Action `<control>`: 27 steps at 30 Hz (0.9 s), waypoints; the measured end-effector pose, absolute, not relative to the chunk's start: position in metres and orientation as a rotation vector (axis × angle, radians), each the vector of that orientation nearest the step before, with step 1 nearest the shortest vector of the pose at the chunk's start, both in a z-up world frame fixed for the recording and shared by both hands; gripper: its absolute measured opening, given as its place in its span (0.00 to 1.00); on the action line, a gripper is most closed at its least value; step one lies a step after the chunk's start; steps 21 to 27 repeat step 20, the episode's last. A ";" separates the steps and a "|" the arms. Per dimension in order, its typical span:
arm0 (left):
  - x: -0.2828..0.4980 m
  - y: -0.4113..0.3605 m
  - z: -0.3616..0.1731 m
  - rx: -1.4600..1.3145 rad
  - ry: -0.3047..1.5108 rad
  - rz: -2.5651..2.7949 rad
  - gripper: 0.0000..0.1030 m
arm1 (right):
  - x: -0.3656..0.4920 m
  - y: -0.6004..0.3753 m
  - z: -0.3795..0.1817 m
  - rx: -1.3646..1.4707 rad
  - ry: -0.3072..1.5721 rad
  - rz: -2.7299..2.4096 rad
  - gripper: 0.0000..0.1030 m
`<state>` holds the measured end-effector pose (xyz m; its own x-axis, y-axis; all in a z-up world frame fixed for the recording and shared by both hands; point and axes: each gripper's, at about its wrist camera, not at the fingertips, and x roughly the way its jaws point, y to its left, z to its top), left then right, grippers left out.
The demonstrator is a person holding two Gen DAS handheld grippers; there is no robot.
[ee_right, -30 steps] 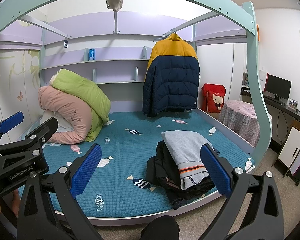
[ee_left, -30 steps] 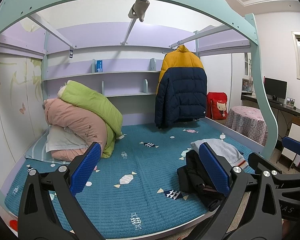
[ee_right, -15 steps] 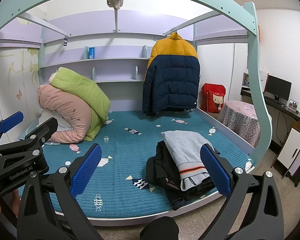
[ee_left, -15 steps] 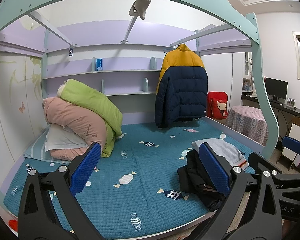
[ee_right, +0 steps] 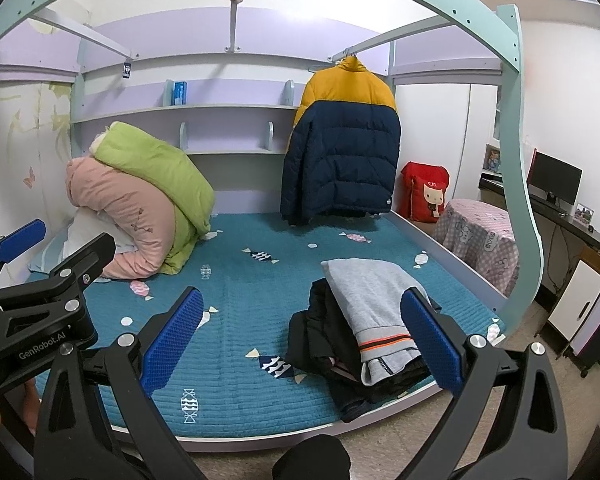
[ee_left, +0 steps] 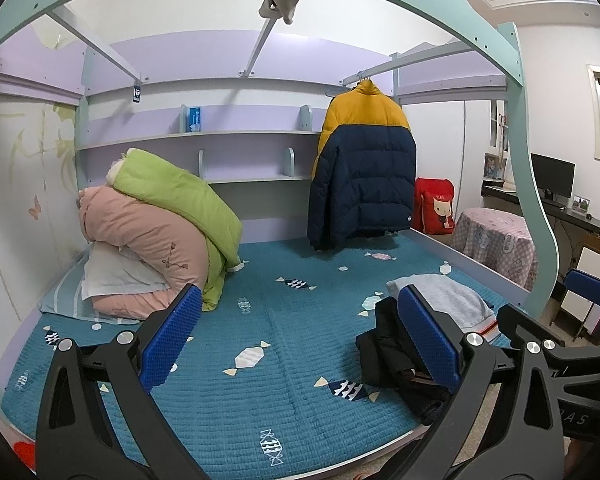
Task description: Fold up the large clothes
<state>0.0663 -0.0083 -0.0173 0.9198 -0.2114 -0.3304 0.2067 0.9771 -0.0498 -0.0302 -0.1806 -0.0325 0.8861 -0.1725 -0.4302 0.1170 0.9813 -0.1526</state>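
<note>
A pile of clothes lies at the bed's front right corner: a grey sweater (ee_right: 374,300) with an orange stripe on top of dark garments (ee_right: 320,332). The left wrist view shows the same grey sweater (ee_left: 448,300) and black clothes (ee_left: 384,352). A yellow and navy puffer jacket (ee_right: 340,148) hangs from a rail at the back right. My left gripper (ee_left: 300,340) is open and empty in front of the bed. My right gripper (ee_right: 300,336) is open too, short of the pile, holding nothing.
The blue quilted bed cover (ee_right: 240,320) has bare room in its middle. Rolled pink and green duvets (ee_right: 140,200) sit at the back left. A round table with a pink cloth (ee_right: 480,236), a red bag (ee_right: 426,192) and a desk with a monitor (ee_right: 554,180) stand to the right.
Both views have shifted slightly, with the bed and frame sitting a little higher. The clothes have not moved and both grippers stay open.
</note>
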 end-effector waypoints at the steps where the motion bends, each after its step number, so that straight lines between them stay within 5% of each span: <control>1: 0.070 -0.007 -0.019 -0.016 0.345 -0.217 0.95 | -0.029 -0.179 -0.034 -0.128 0.463 -0.154 0.93; 27: 0.157 0.115 -0.098 -0.219 0.560 -0.109 0.95 | 0.085 -0.095 -0.090 -0.182 0.643 0.059 0.93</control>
